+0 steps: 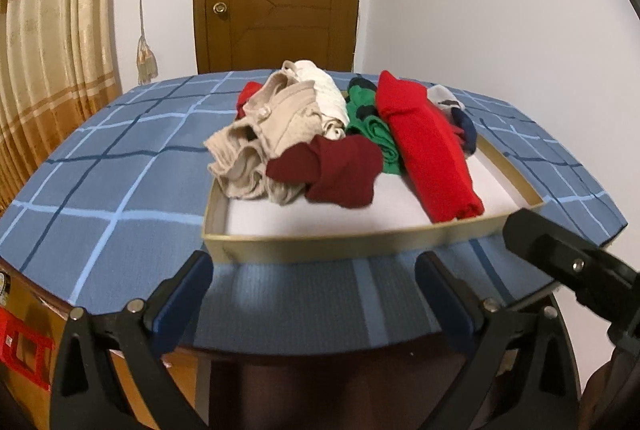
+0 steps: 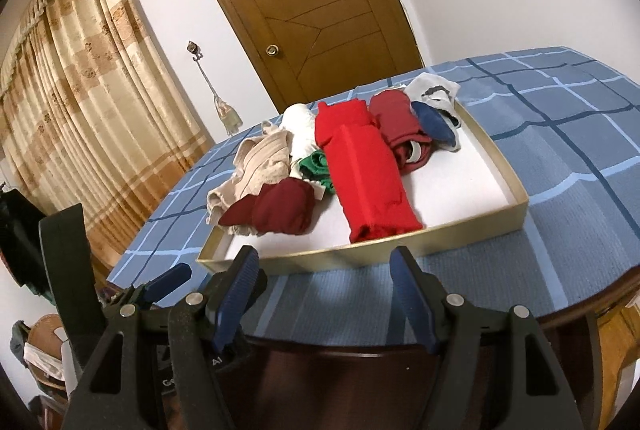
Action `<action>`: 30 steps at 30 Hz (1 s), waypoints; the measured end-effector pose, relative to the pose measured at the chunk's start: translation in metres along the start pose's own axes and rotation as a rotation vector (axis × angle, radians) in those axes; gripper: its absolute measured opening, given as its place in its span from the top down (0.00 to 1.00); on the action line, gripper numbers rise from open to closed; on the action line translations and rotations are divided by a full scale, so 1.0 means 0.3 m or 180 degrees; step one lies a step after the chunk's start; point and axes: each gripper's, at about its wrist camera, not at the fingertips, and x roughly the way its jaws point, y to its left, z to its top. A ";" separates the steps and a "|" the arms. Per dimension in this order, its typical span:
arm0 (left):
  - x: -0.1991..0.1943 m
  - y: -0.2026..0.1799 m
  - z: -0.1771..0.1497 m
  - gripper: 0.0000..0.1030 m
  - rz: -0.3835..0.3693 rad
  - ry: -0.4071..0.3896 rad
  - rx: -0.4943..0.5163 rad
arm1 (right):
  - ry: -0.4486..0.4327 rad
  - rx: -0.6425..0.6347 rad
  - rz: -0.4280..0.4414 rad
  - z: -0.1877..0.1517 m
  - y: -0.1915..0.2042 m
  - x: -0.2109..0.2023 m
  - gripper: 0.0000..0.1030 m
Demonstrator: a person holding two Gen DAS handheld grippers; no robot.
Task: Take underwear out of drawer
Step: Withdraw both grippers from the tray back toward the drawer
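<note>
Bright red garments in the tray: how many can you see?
2. A long folded one lies right of centre, reaching the tray's near wall. A small one peeks out at the far left behind the beige pile. More may be buried.

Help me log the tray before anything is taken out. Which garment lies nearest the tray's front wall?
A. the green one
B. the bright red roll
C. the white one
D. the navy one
B: the bright red roll stretches forward until its end almost meets the tray's front wall, while the white, navy and green pieces lie further back.
</note>
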 end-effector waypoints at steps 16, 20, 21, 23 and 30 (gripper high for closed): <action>-0.063 -0.002 -0.104 0.01 -0.0032 0.0144 0.0026 | 0.0113 -0.0021 0.0060 -0.095 0.014 -0.094 0.32; -0.077 -0.011 -0.130 0.01 0.0011 0.0153 0.0076 | 0.0121 -0.0028 0.0066 -0.123 0.019 -0.119 0.32; -0.078 -0.013 -0.139 0.01 0.0025 0.0169 0.0093 | 0.0126 -0.0029 0.0069 -0.128 0.020 -0.123 0.32; -0.080 -0.015 -0.153 0.01 0.0021 0.0193 0.0104 | 0.0130 -0.0030 0.0069 -0.141 0.022 -0.133 0.32; -0.103 -0.021 -0.196 0.01 0.0033 0.0245 0.0134 | 0.0178 -0.0030 0.0091 -0.188 0.027 -0.152 0.32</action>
